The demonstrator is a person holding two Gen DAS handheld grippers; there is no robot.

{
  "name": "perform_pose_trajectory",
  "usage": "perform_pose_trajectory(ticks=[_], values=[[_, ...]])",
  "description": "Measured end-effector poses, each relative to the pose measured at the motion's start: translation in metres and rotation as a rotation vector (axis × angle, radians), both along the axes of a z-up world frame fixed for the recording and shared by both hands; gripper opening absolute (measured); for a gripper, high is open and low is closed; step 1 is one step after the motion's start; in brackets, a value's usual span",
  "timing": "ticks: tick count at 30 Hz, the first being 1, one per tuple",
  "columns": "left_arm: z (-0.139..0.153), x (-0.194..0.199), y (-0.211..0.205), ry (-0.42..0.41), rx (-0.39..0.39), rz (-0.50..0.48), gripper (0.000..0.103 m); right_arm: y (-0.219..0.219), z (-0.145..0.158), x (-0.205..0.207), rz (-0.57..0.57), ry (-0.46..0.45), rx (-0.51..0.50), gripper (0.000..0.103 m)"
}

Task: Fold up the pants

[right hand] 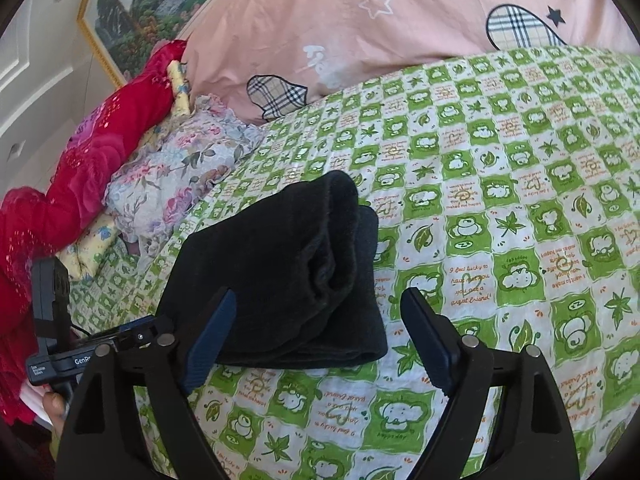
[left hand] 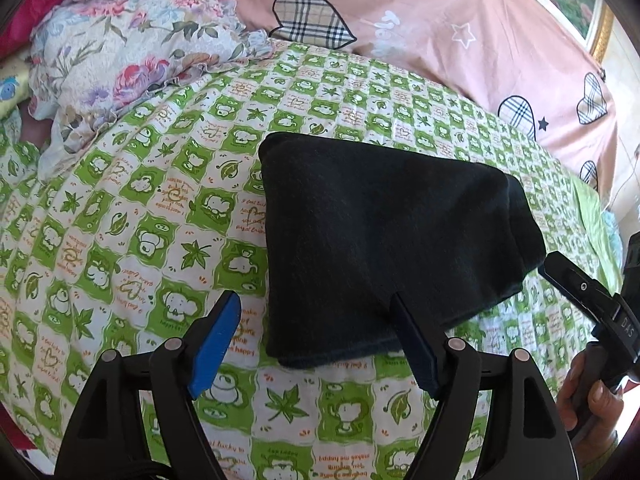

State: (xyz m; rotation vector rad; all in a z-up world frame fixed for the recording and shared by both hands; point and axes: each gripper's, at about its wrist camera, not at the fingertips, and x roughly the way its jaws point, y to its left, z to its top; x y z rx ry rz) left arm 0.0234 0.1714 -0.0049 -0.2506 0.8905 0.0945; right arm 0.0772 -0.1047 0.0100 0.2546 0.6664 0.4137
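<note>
The black pants (left hand: 384,240) lie folded into a compact bundle on the green-and-white checked bedspread (left hand: 140,220). My left gripper (left hand: 316,312) is open and empty just in front of the bundle's near left corner; its right finger overlaps the near edge. In the right wrist view the same folded pants (right hand: 288,280) show stacked layers. My right gripper (right hand: 320,304) is open and empty, over the bundle's near right corner. The right gripper also shows at the right edge of the left wrist view (left hand: 584,296), beside the bundle.
A pink quilt with plaid hearts (left hand: 440,32) lies along the far side. A floral cloth (left hand: 128,52) and red bedding (right hand: 88,152) lie at the bed's left. A framed picture (right hand: 152,8) hangs behind. The person's hands hold both gripper handles.
</note>
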Motion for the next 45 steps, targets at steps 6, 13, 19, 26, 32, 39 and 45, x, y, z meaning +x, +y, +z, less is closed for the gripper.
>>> perform_pose_trajectory(ticks=[6,13,19,26,32,39,45], values=[[0.004,-0.012,-0.011,-0.022,0.056,-0.009,0.080,0.022,0.003,-0.016,0.057,-0.055,-0.099,0.089],[0.009,-0.028,-0.017,-0.070,0.122,-0.003,0.081,0.040,0.004,-0.032,0.094,-0.117,-0.198,0.098],[0.008,-0.038,-0.023,-0.085,0.153,-0.003,0.081,0.049,0.001,-0.041,0.111,-0.141,-0.252,0.101],[0.001,-0.043,-0.024,-0.069,0.161,0.019,0.082,0.058,-0.003,-0.048,0.129,-0.170,-0.294,0.102],[-0.002,-0.045,-0.020,-0.075,0.151,0.034,0.082,0.060,-0.006,-0.050,0.149,-0.188,-0.306,0.102],[-0.009,-0.047,-0.026,-0.080,0.192,0.034,0.082,0.064,-0.016,-0.047,0.154,-0.178,-0.314,0.102],[-0.014,-0.047,-0.031,-0.093,0.217,0.022,0.082,0.066,-0.024,-0.045,0.135,-0.189,-0.307,0.102]])
